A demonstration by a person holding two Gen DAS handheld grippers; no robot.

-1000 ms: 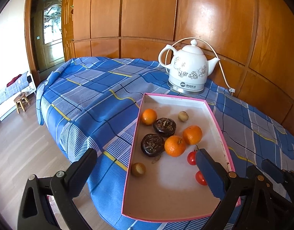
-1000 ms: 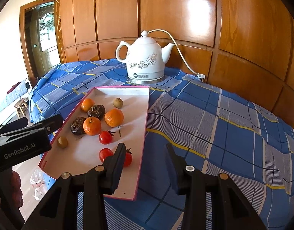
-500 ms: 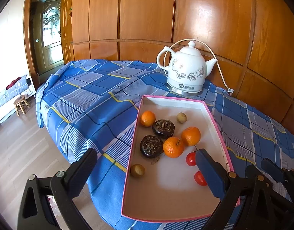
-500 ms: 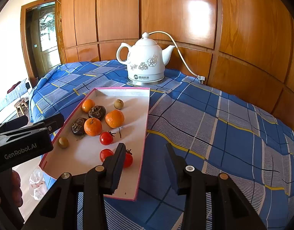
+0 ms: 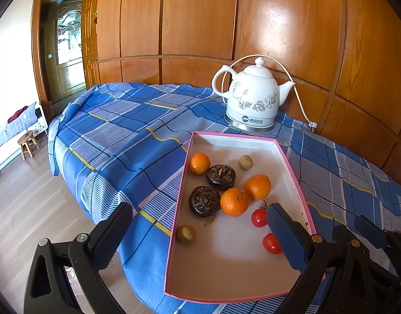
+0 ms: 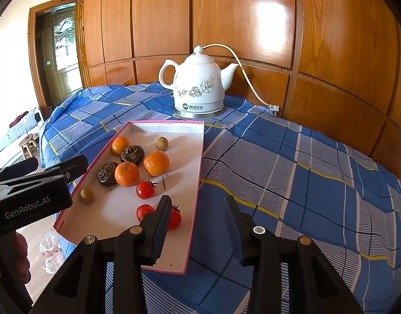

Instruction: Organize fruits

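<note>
The wall panels [image 5: 200, 15] are varnished wood, glossy enough to throw bright glare. The bedspread [image 6: 279, 162] is matt woven cloth in a blue check. The kettle [image 5: 252, 99] looks like glazed white ceramic, smooth and shiny, on a bright metal base ring. The tray [image 5: 292, 162] appears to be matt cardboard, pale inside with a pink edge. The 3 oranges [image 5: 234, 201] have dimpled, softly shiny peel; the tomatoes [image 6: 145, 190] are smooth and glossy; the 2 dark fruits [image 5: 204, 201] look rough and wrinkled. The floor [image 5: 25, 209] is wood-grain plank with a low sheen. Both grippers, left [image 5: 198, 227] and right [image 6: 198, 209], are matt black plastic.
</note>
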